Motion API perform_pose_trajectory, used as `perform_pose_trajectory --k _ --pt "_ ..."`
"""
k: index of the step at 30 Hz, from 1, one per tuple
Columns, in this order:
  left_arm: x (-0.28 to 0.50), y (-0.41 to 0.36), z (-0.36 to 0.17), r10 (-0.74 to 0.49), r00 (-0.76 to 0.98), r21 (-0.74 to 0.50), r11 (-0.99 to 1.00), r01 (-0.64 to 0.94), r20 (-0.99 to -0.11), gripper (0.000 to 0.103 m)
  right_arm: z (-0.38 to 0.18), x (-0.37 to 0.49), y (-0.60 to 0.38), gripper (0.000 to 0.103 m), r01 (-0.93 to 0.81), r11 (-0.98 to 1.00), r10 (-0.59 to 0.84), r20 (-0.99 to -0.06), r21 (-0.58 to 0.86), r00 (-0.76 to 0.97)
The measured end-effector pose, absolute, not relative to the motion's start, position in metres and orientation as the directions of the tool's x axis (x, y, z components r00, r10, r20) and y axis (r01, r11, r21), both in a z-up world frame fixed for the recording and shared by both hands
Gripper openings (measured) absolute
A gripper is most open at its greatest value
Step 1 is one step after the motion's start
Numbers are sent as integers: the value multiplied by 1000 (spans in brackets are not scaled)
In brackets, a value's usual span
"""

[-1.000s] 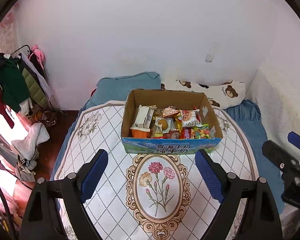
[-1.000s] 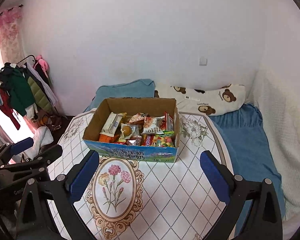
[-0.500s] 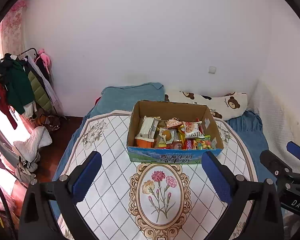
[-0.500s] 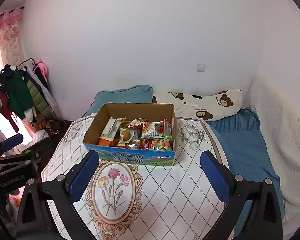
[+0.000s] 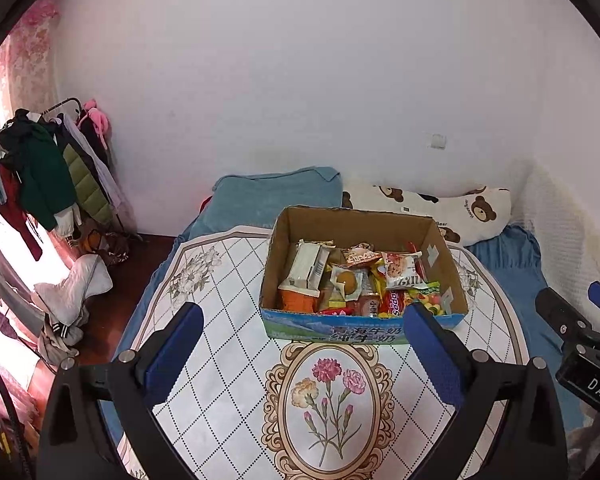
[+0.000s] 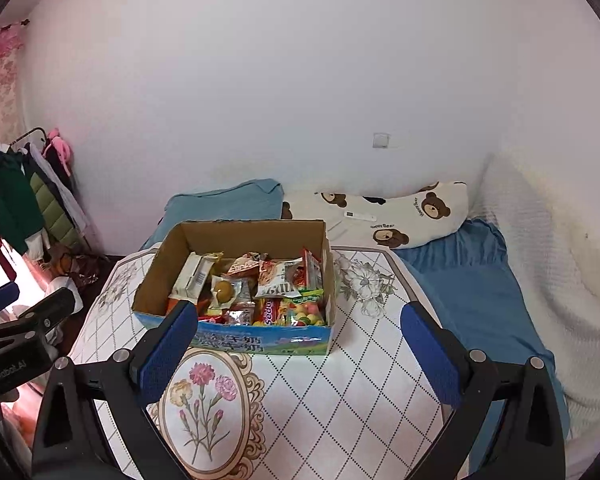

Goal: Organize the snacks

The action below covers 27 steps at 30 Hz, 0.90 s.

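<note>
An open cardboard box (image 5: 356,224) with a blue printed front stands on the white patterned table (image 5: 228,280). It holds several snack packets (image 5: 360,284). The box also shows in the right wrist view (image 6: 244,236), with its snack packets (image 6: 260,288). My left gripper (image 5: 300,344) is open and empty, held back from the box's front. My right gripper (image 6: 296,344) is open and empty, near the box's front. Each gripper sees the other at its frame's edge.
The table has a flower oval (image 5: 328,408) in front of the box. Behind are a blue bed (image 6: 460,276), a bear pillow (image 6: 388,212) and a white wall. A clothes rack (image 5: 48,176) stands at the left over a dark floor.
Both grippers have pulled back and risen a little, so the box sits lower and smaller in view. Both stay open and empty. The box has not moved.
</note>
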<state>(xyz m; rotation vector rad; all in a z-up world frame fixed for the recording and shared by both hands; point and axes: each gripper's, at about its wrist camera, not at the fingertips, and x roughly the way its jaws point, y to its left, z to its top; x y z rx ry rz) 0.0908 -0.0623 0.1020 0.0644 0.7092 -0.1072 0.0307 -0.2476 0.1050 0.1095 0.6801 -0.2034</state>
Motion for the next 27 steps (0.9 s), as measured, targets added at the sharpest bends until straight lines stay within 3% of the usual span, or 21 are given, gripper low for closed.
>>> perform_pose_trajectory --k 27 --pt "146 -73 62 -31 688 66 991 114 -725 102 54 88 -256 103 242 970 -170 -686 9 707"
